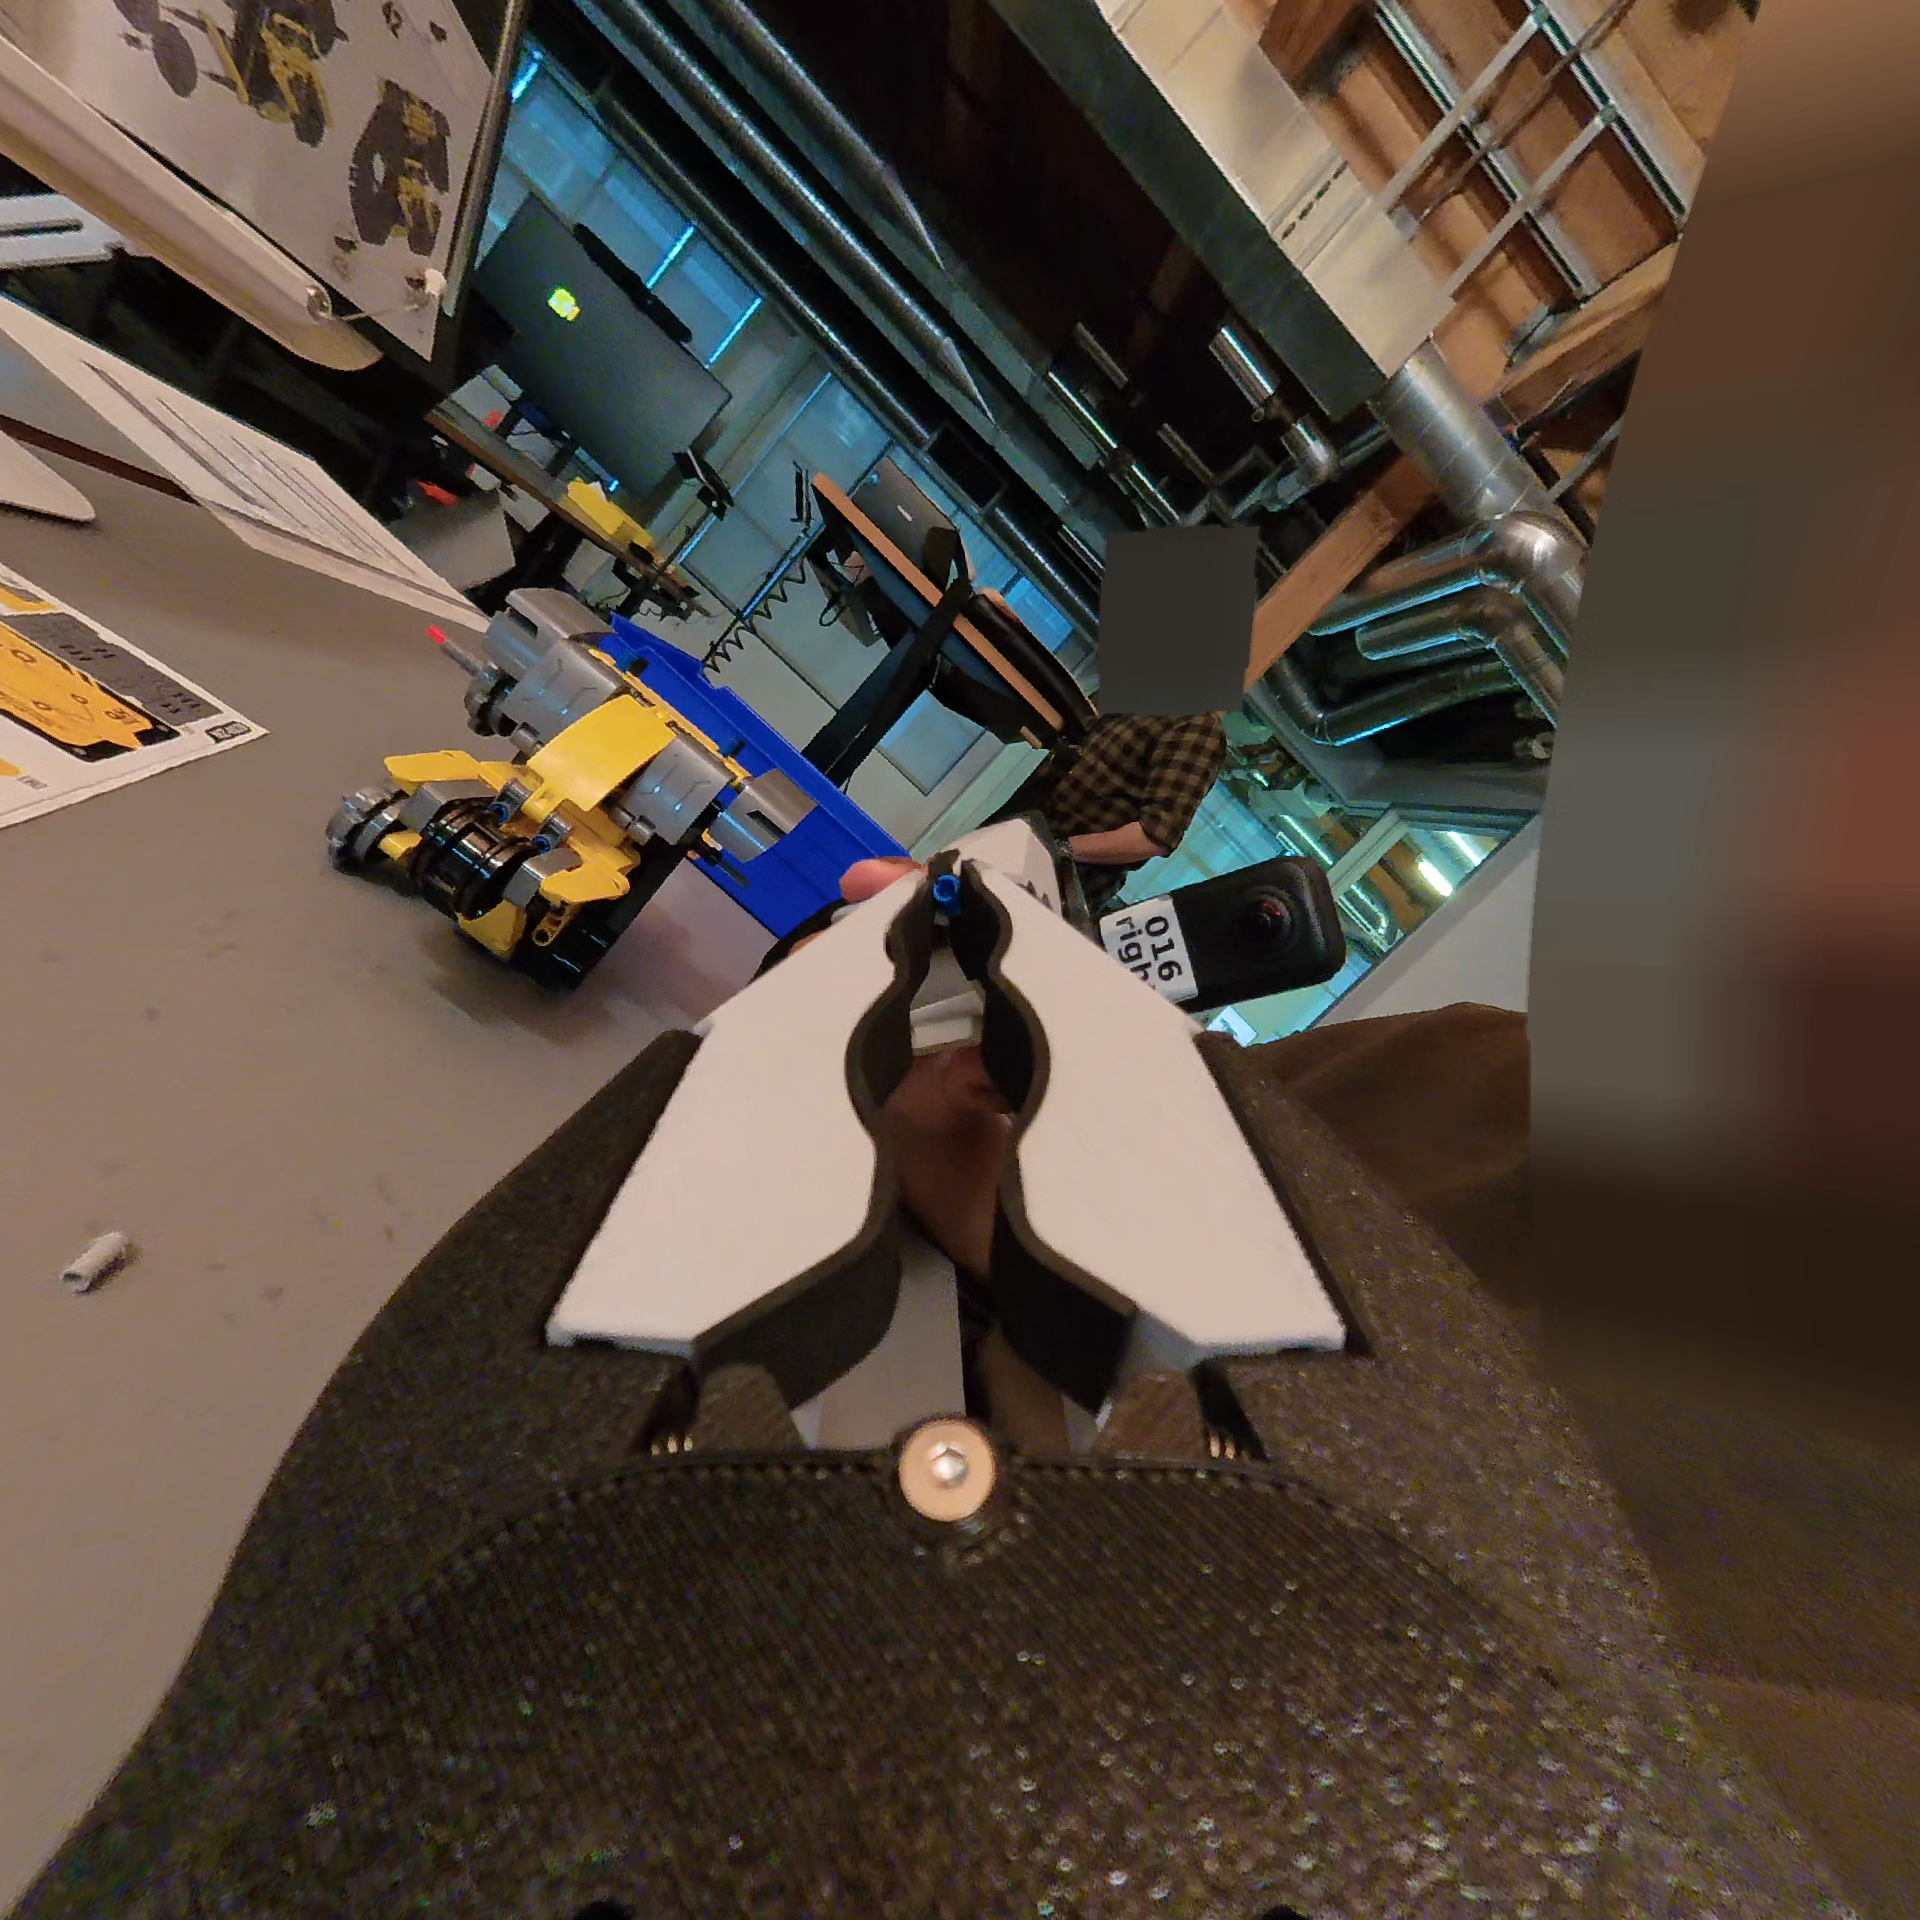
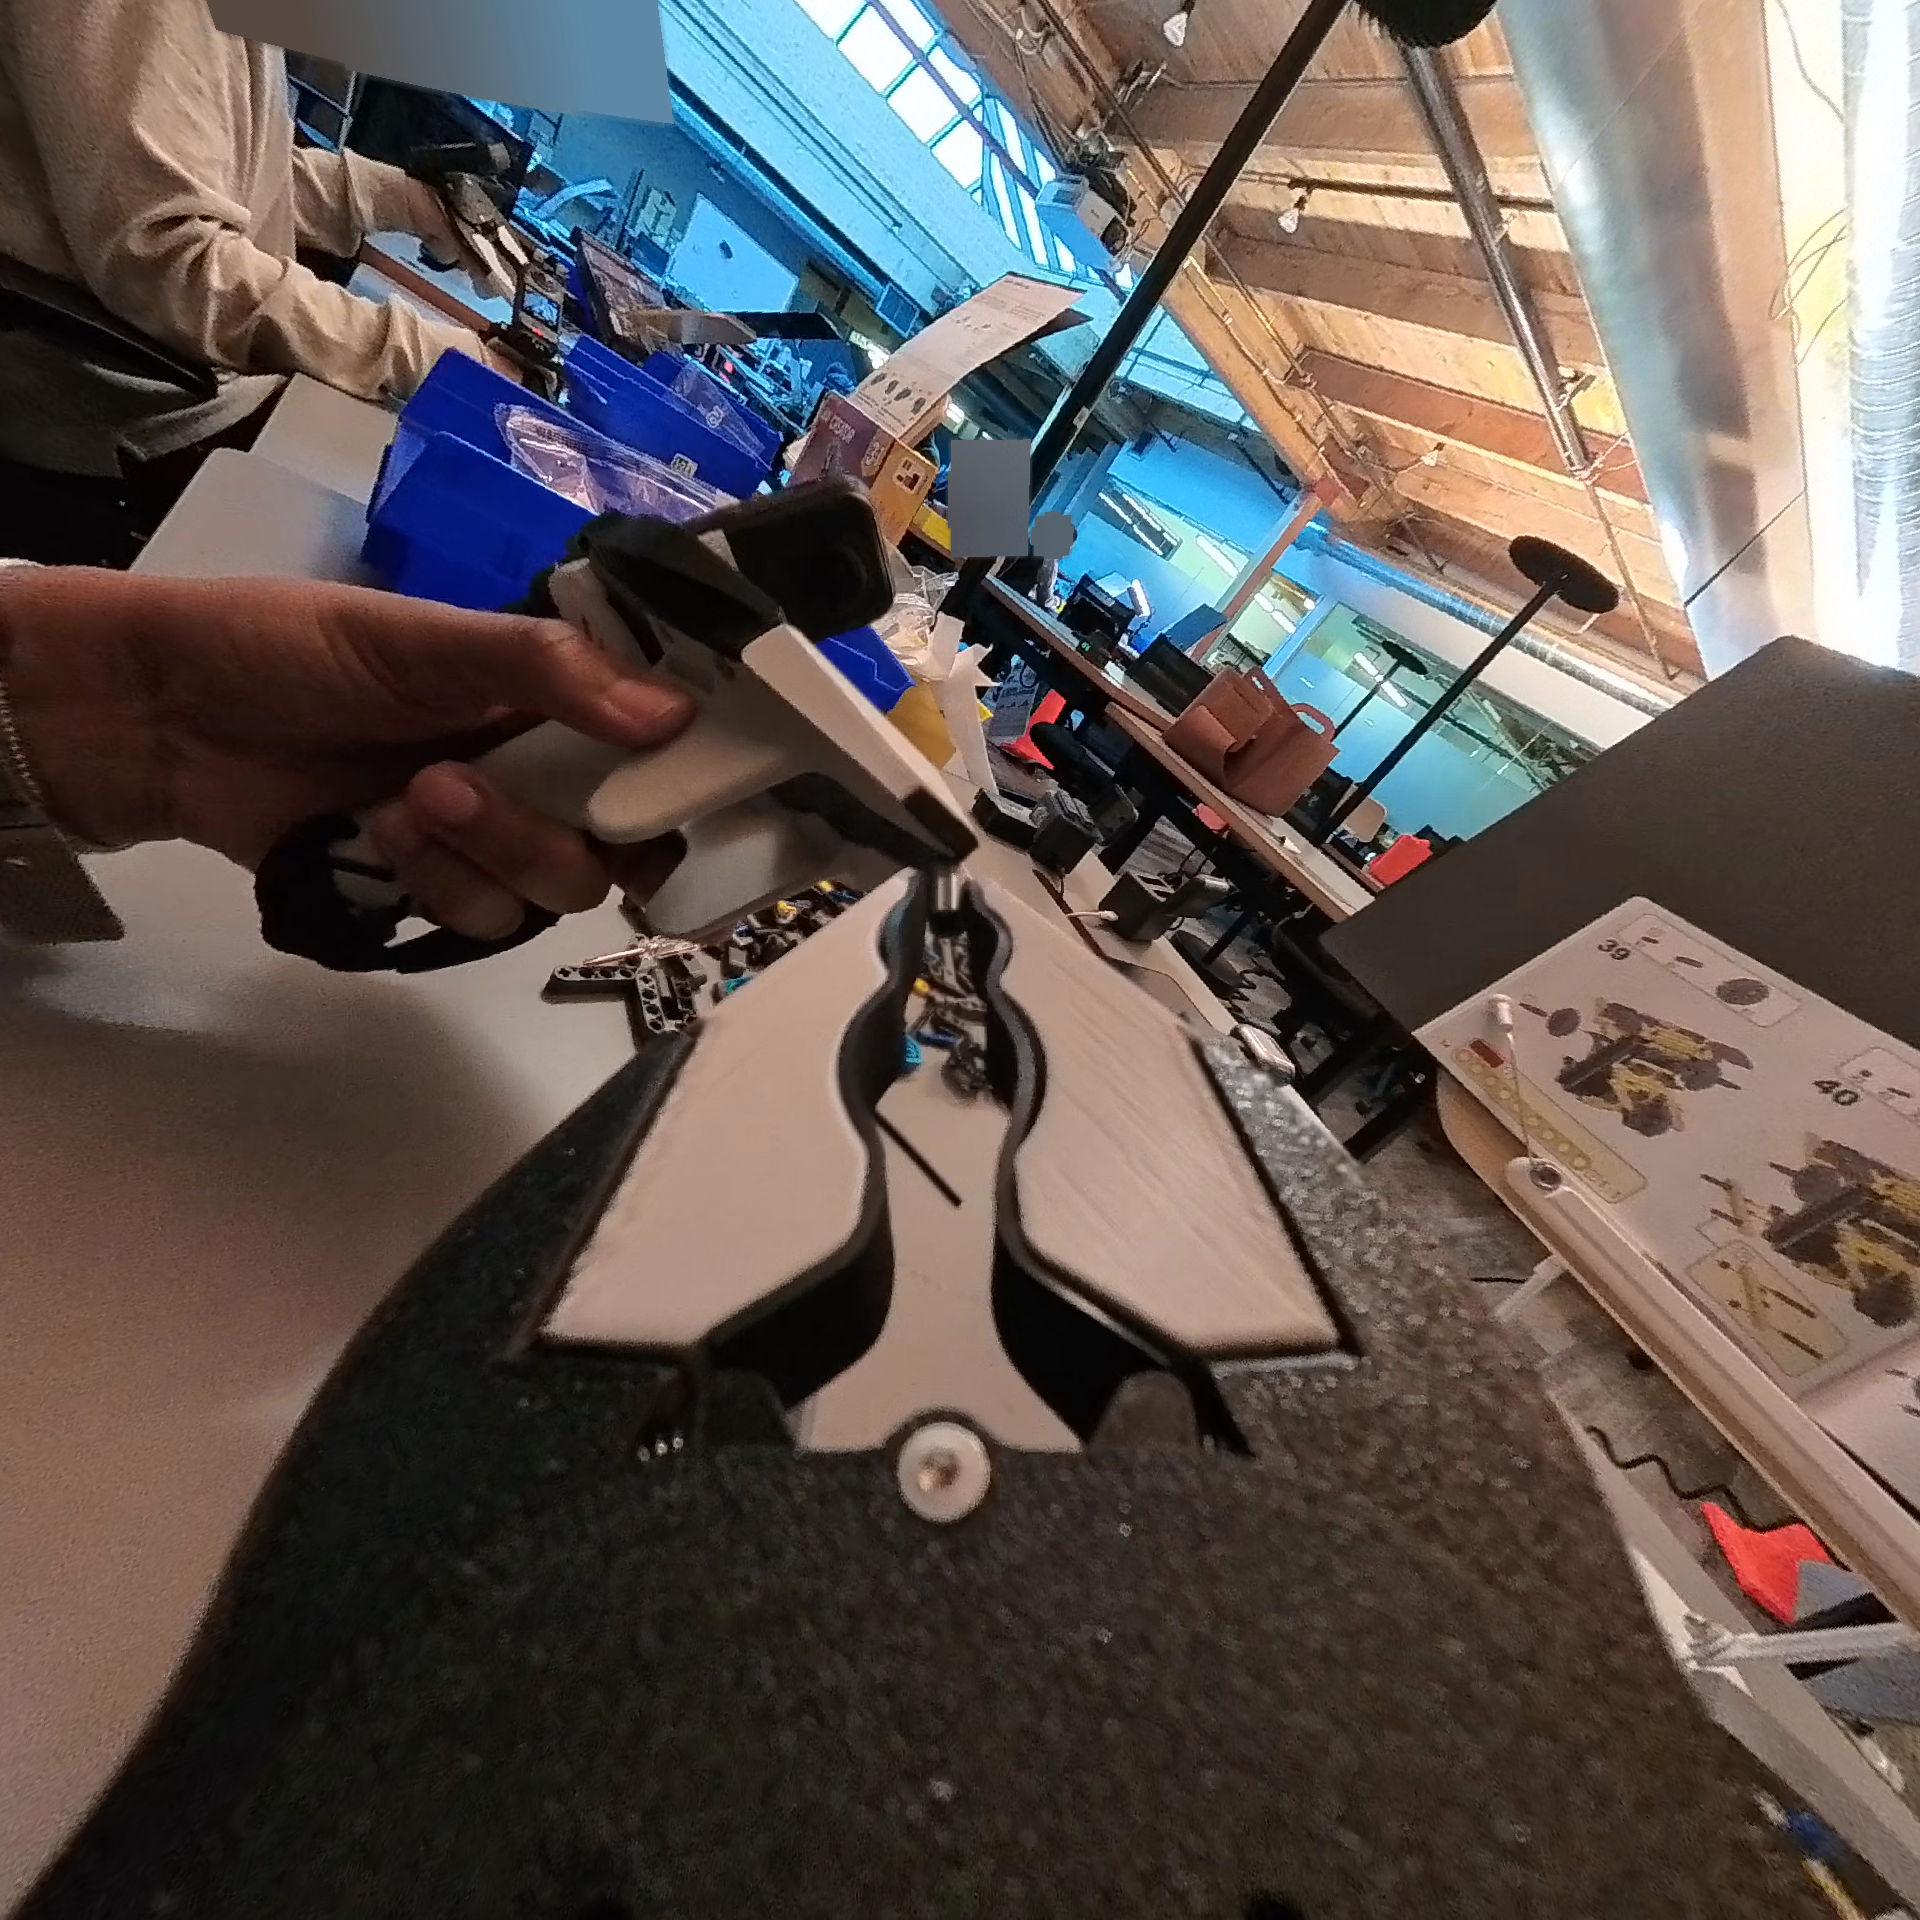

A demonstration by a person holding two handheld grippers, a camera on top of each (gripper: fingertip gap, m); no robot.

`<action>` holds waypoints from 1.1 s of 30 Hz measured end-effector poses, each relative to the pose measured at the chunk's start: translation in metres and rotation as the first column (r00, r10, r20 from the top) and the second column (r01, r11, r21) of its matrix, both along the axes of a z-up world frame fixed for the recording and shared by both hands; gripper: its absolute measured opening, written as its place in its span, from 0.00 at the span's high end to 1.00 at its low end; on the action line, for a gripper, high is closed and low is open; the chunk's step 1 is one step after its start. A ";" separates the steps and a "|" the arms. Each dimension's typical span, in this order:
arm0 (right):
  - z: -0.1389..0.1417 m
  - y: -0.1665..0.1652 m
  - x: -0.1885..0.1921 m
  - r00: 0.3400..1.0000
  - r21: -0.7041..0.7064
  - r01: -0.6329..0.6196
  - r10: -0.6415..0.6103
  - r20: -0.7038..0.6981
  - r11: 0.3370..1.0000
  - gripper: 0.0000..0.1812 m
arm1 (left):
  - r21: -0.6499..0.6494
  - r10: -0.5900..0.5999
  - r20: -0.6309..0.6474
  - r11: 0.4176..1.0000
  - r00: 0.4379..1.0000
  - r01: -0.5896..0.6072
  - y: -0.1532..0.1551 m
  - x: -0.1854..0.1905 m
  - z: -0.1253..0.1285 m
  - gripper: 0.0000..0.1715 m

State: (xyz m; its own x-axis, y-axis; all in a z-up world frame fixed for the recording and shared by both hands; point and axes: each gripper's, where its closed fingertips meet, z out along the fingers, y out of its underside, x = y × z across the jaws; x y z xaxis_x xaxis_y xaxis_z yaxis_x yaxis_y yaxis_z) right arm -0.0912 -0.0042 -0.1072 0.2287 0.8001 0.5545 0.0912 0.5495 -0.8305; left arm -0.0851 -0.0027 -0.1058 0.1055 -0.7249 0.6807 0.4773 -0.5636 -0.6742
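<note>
Blue pin (image 1: pixel 940 888): I have it pinched at the very tips of my left claw (image 1: pixel 948 883), lifted off the surface (image 1: pixel 260 1039), with the right claw's tips right against it. It reads to me as a small hard plastic peg, very light and stiff, smooth enough to twist or pop out of a tip grip. I judge the only sound hold is across its shaft, squarely between the pads, leaving one end free.

My right claw (image 2: pixel 940 899) is pressed almost together on a small grey connector (image 2: pixel 943 891), also up in the air. From the right wrist view the left claw (image 2: pixel 935 831) comes in from the upper left, tilted downward, its tips meeting mine at that piece. A bare hand (image 2: pixel 312 727) grips the left claw's handle, thumb along the top, fingers curled round the trigger.

A yellow and grey model (image 1: pixel 561 790) sits well apart, towards the far edge of the surface, beside a blue bin (image 1: pixel 769 769). A loose grey piece (image 1: pixel 96 1259) lies near the left edge. Loose parts (image 2: pixel 665 977) lie under the claws, and an instruction booklet (image 2: pixel 1704 1122) stands at the right.
</note>
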 end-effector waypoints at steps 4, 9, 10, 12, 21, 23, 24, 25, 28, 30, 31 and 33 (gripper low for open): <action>-0.002 0.002 -0.001 1.000 0.015 0.022 -0.022 0.003 1.000 0.97 | -0.009 -0.004 0.001 1.000 1.000 0.004 0.001 0.004 -0.002 0.98; 0.003 0.002 0.002 1.000 -0.079 0.005 -0.004 0.015 0.997 0.97 | -0.003 -0.005 0.050 1.000 0.999 0.005 0.002 0.005 0.003 0.99; 0.005 0.002 0.003 1.000 -0.108 0.001 0.000 0.008 0.994 0.97 | -0.003 -0.001 0.062 1.000 0.998 0.001 0.002 0.006 0.005 0.99; 0.007 0.004 0.004 1.000 -0.135 0.010 -0.009 0.005 0.991 0.97 | 0.001 0.026 0.064 1.000 0.998 -0.026 0.004 0.006 0.008 1.00; 0.008 0.005 0.004 0.997 -0.374 -0.073 0.066 -0.032 0.924 0.97 | 0.006 0.094 0.044 0.996 0.995 -0.094 0.007 0.004 0.010 1.00; 0.010 0.004 0.005 0.992 -0.456 -0.122 0.105 -0.064 0.882 0.97 | 0.025 0.112 0.029 0.993 0.993 -0.113 0.007 0.005 0.012 1.00; 0.012 0.003 0.007 0.988 -0.487 -0.152 0.126 -0.086 0.860 0.97 | 0.032 0.149 0.027 0.988 0.988 -0.150 0.009 0.001 0.012 1.00; 0.018 0.007 0.015 0.984 -0.514 -0.170 0.120 -0.130 0.841 0.97 | 0.038 0.249 0.130 0.966 0.960 -0.255 0.012 -0.028 0.023 1.00; 0.015 0.033 0.040 0.987 -0.547 -0.105 0.021 -0.159 0.830 0.97 | 0.014 0.443 0.037 0.896 0.896 -0.444 0.015 -0.103 0.007 1.00; 0.015 0.024 0.032 0.988 -0.507 -0.110 0.039 -0.148 0.855 0.97 | 0.063 0.428 -0.017 0.902 0.903 -0.427 0.010 -0.093 0.013 1.00; 0.018 0.017 0.027 0.987 -0.468 -0.120 0.057 -0.147 0.875 0.97 | 0.099 0.416 -0.078 0.907 0.906 -0.409 0.011 -0.077 0.014 1.00; 0.022 0.006 0.023 0.981 -0.455 -0.170 0.107 -0.161 0.874 0.97 | 0.149 0.400 -0.177 0.914 0.899 -0.377 0.015 -0.050 0.009 1.00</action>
